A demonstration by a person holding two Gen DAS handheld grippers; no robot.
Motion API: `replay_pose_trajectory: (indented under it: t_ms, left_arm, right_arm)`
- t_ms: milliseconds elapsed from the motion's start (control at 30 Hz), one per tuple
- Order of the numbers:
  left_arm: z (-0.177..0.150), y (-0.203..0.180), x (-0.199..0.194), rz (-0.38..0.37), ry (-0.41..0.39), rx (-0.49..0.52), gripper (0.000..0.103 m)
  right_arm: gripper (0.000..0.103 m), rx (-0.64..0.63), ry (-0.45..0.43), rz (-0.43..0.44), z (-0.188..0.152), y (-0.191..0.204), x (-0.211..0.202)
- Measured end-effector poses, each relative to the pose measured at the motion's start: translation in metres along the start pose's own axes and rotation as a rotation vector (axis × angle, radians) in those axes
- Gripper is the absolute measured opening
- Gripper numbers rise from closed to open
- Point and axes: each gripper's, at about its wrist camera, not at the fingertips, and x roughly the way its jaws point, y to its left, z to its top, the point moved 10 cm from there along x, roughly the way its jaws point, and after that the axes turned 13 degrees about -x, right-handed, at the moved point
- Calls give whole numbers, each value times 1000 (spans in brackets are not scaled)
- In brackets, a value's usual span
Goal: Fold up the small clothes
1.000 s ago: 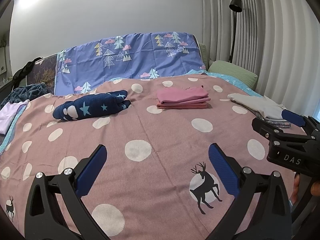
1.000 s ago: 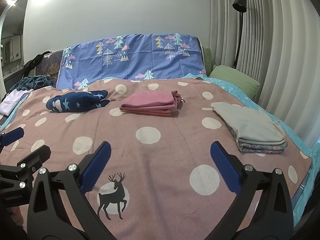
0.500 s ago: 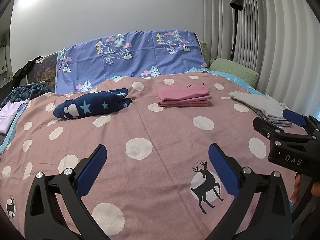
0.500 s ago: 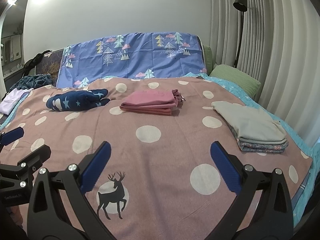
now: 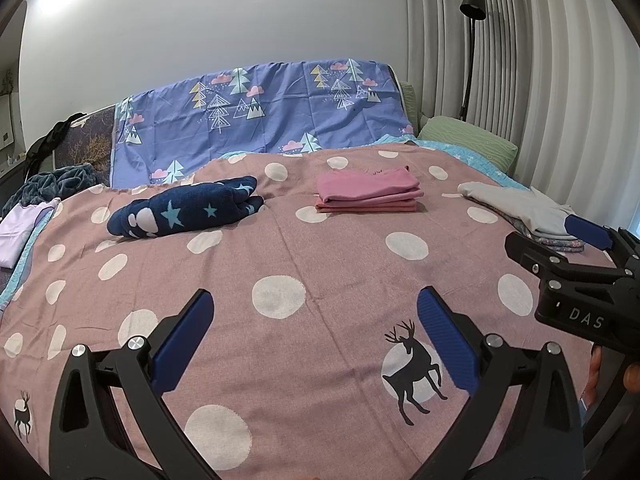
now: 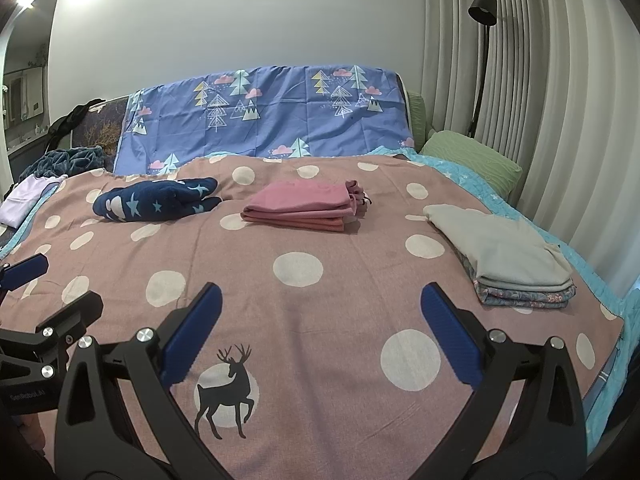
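Observation:
A folded pink garment stack [image 5: 368,192] [image 6: 304,206] lies mid-bed. Left of it sits a rumpled navy garment with stars [image 5: 186,212] [image 6: 156,204]. A folded grey piece tops a patterned stack [image 5: 524,210] [image 6: 508,254] at the right edge. My left gripper [image 5: 316,340] hovers open over the pink dotted bedspread [image 5: 340,280], holding nothing. My right gripper [image 6: 320,336] is open and empty too, near the bed's front. In the left wrist view the right gripper [image 5: 576,256] shows at the right edge; in the right wrist view the left gripper [image 6: 36,300] shows at the left.
A blue tree-print sheet [image 6: 264,116] drapes the headboard. A green pillow [image 6: 472,158] and a black floor lamp [image 6: 482,12] stand by the curtains on the right. A lilac garment [image 5: 18,232] and a dark blue blanket [image 5: 56,184] lie at the far left.
Both views have drifted slightly, the clothes sitting a little lower in frame. Both grippers stay open and nothing on the bed has been touched.

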Motion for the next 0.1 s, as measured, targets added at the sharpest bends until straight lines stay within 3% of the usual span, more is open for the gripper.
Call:
replay_pose_trajectory:
  t_ms: [100]
  left_arm:
    - [0, 1, 0, 0, 1, 0, 102]
  right_arm:
    - [101, -1, -1, 0, 1, 0, 0]
